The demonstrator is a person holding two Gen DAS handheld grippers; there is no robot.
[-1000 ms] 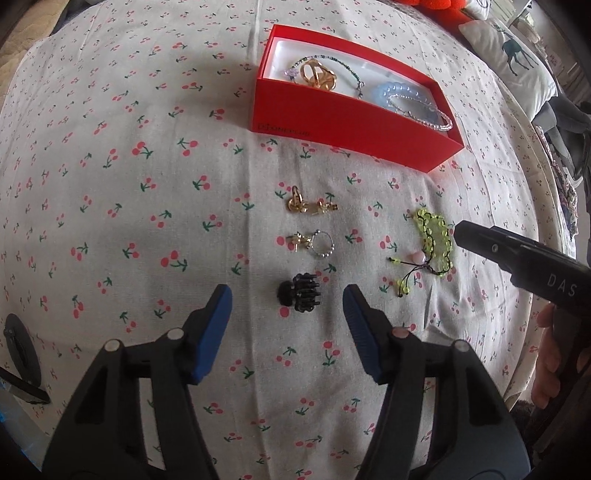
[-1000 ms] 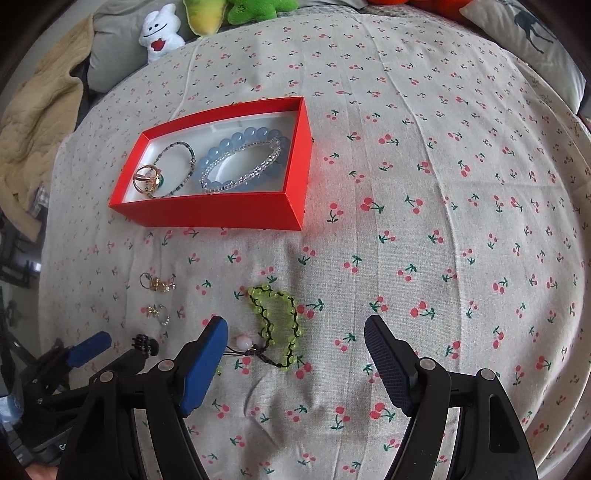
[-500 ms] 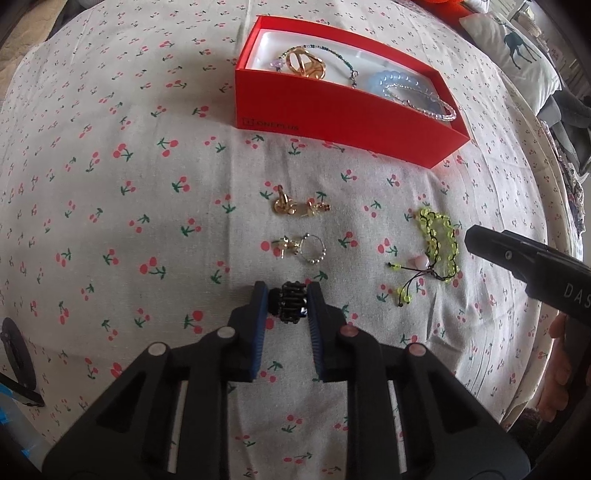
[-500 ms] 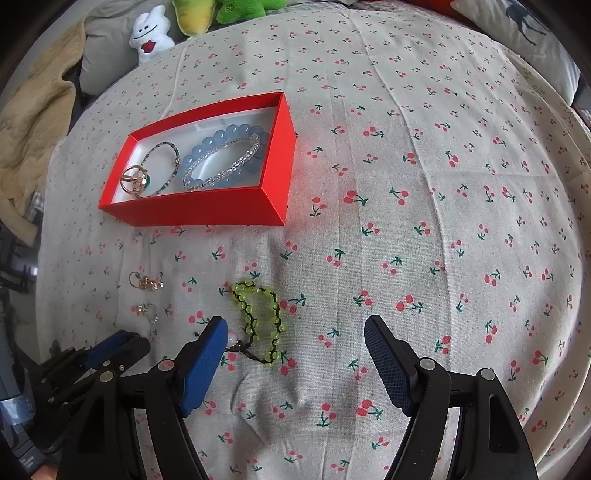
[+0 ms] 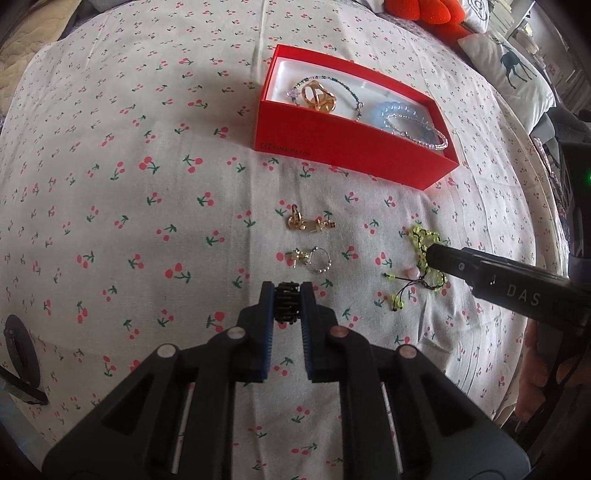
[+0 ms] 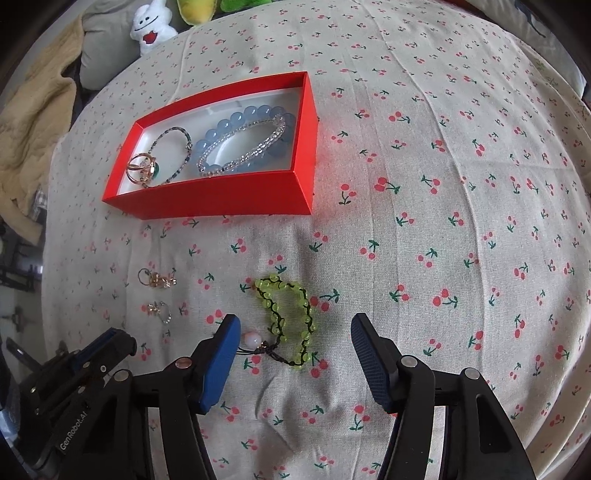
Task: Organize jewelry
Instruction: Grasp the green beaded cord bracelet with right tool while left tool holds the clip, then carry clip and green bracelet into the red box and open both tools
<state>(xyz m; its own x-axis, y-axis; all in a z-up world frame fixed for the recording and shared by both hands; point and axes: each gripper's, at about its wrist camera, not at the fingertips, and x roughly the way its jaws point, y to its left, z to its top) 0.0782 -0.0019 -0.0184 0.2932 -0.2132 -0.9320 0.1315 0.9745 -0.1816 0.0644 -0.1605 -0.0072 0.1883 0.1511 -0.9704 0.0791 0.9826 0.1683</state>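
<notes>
Left gripper (image 5: 288, 306): jaws nearly together, blue pads pressed on both sides of a small black hair claw (image 5: 287, 302). Claw sits at the pad tips, low over the cherry-print cloth (image 5: 147, 221); whether it is off the cloth, cannot tell. Jaws have just been closing, with the claw between them.

Right gripper (image 6: 293, 345): jaws about half open, nothing gripped. Jaws have just been closing. A green bead bracelet (image 6: 286, 314) lies flat on the cloth between the pads, nearer the left pad; its pink bead (image 6: 252, 338) lies just beside that pad, contact not clear. In the left wrist view the right gripper's finger covers part of the bracelet.

Loose items on cloth, left of the bracelet: gold earring pair (image 5: 308, 223), and just nearer the camera a second small piece with a silver ring (image 5: 310, 258). Both apart from either gripper.

Red box (image 6: 221, 201): open, white inside, on the cloth beyond the loose pieces. Contents: blue bead bracelet (image 6: 243, 118) with a clear crystal bracelet (image 6: 240, 147) lying across it, at one end; thin dark bead bracelet (image 6: 177, 147) and gold ring (image 6: 140, 168) at the other end.

Edge of view: white plush toy (image 6: 151, 26) past the cloth.
</notes>
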